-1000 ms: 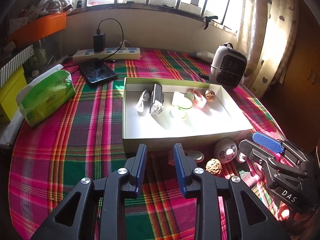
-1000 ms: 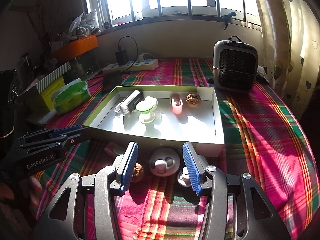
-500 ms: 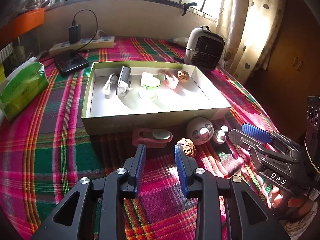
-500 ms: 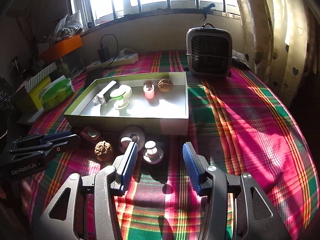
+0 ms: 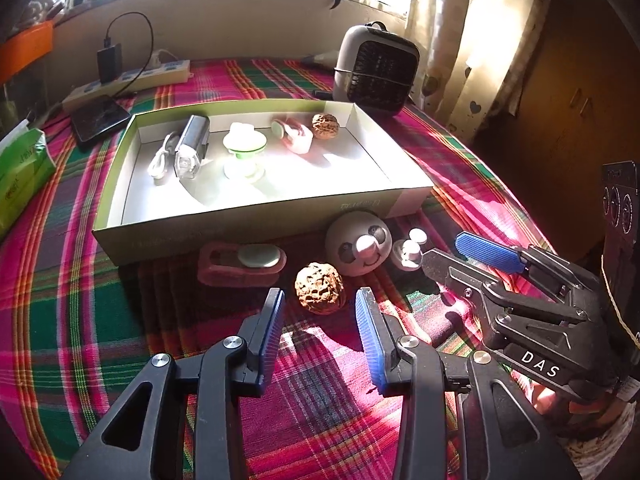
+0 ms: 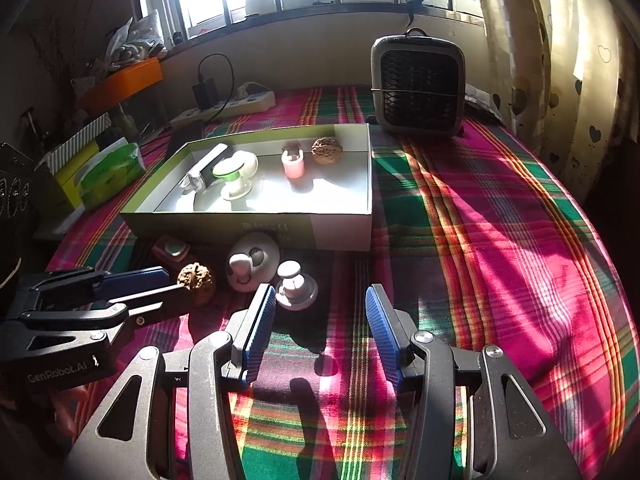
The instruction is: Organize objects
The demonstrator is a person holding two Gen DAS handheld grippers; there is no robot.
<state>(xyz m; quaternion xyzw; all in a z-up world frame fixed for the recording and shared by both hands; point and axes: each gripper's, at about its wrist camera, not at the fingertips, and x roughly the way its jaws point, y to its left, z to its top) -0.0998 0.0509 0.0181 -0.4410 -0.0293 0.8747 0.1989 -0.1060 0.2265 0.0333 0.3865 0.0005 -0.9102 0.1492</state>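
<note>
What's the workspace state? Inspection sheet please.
Surface: plaid tablecloth, sunlit.
Job's things: open box holds a walnut, a pink item, a green-and-white item, a silver device. In front of it: loose walnut, panda ball, pink case, white knob.
Clutter: heater, tissue pack, phone.
Grippers: left gripper open, jaws just opened wider, walnut just ahead of the fingers; right gripper open, empty.
Cables: charger lead on power strip.
Surroundings: barred window, curtain.
</note>
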